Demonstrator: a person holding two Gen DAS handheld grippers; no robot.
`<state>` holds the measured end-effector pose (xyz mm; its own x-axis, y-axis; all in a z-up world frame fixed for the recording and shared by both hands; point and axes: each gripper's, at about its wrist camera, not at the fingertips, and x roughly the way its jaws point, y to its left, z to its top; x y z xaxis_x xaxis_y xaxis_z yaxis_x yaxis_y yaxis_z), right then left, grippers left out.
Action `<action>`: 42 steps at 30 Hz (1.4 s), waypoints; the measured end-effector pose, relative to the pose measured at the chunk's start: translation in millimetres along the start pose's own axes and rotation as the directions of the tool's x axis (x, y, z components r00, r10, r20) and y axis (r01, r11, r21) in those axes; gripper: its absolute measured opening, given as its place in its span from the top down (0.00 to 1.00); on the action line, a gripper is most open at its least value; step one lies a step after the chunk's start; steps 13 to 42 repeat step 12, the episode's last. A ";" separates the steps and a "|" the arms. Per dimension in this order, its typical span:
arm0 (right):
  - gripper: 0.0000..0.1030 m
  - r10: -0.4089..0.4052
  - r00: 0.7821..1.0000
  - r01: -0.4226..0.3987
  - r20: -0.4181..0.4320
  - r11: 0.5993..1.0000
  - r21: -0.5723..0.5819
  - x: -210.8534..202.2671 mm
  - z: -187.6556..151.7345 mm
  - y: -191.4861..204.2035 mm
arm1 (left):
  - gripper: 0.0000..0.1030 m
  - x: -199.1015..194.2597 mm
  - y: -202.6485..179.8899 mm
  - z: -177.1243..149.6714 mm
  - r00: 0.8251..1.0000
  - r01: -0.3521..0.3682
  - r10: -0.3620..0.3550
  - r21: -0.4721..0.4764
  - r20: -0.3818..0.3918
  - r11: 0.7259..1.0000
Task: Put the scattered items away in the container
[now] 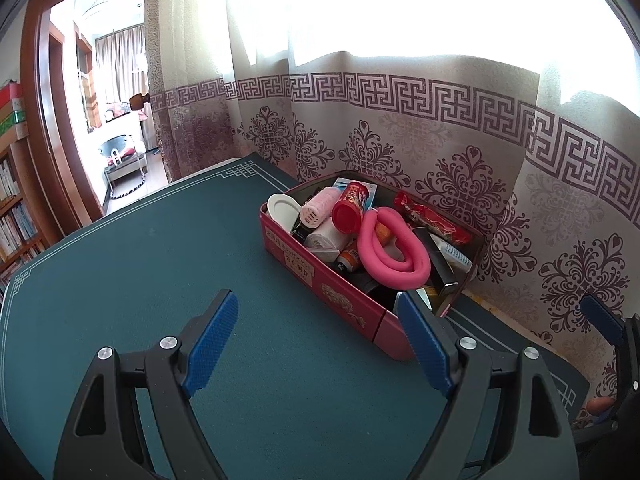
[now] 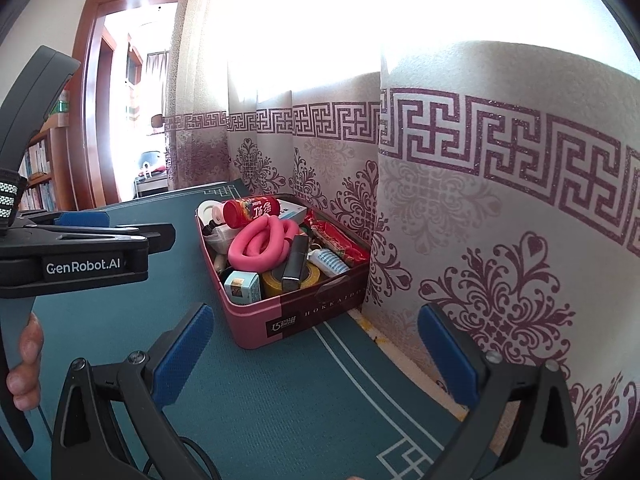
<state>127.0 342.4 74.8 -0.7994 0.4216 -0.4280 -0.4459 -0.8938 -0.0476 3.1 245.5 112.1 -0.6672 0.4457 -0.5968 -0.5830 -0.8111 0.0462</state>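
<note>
Container: pink tin box [image 1: 340,292] sits on the green table mat [image 1: 160,260], at the far edge, close against the patterned curtain [image 1: 460,140]. In the right wrist view the same tin [image 2: 280,312] shows a dark panel with lettering on its short end.

Contents: heaped full. A coiled pink foam tube [image 1: 394,248] lies on top in the middle; a red canister [image 1: 352,208] lies on its side beside it, towards the far end. A pale pink hair roller [image 1: 320,208] and a white round lid [image 1: 282,208] sit at the far corner. A red wrapped packet [image 1: 432,218] runs along the curtain side. A white plastic bag roll [image 1: 326,240] is pressed against the near wall.

Near end of tin: in the right wrist view, a yellow tape roll [image 2: 292,280], a dark rectangular case [image 2: 298,262] leaning across it, a small teal carton [image 2: 242,288] and a blue-and-white roller [image 2: 330,262].

Mat: no loose items show on the visible green surface.

Left gripper [image 1: 320,344]: blue pads spread wide apart, nothing between them, hovering above the mat just short of the tin's near wall.

Right gripper [image 2: 316,356]: jaws wide apart and empty, above the mat near the tin's short end, next to the curtain.

Hand [image 2: 26,364]: fingers wrap the left gripper's handle at the left edge of the right wrist view.

Background: wooden doorway [image 1: 44,120] and a bookshelf [image 1: 16,216] at left.
</note>
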 end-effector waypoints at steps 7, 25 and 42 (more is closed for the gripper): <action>0.01 0.003 1.000 -0.003 -0.006 1.000 0.011 3.9 -0.3 -3.7 | 0.17 6.2 -1.4 0.9 0.999 0.030 -0.030 -0.014 -0.020 0.999; 0.01 0.008 1.000 -0.007 -0.022 1.000 0.021 7.4 -3.2 -5.0 | 0.17 4.9 -1.7 0.0 1.000 0.000 0.000 0.003 -0.003 1.000; 0.01 0.008 1.000 -0.007 -0.022 1.000 0.021 7.4 -3.2 -5.0 | 0.17 4.9 -1.7 0.0 1.000 0.000 0.000 0.003 -0.003 1.000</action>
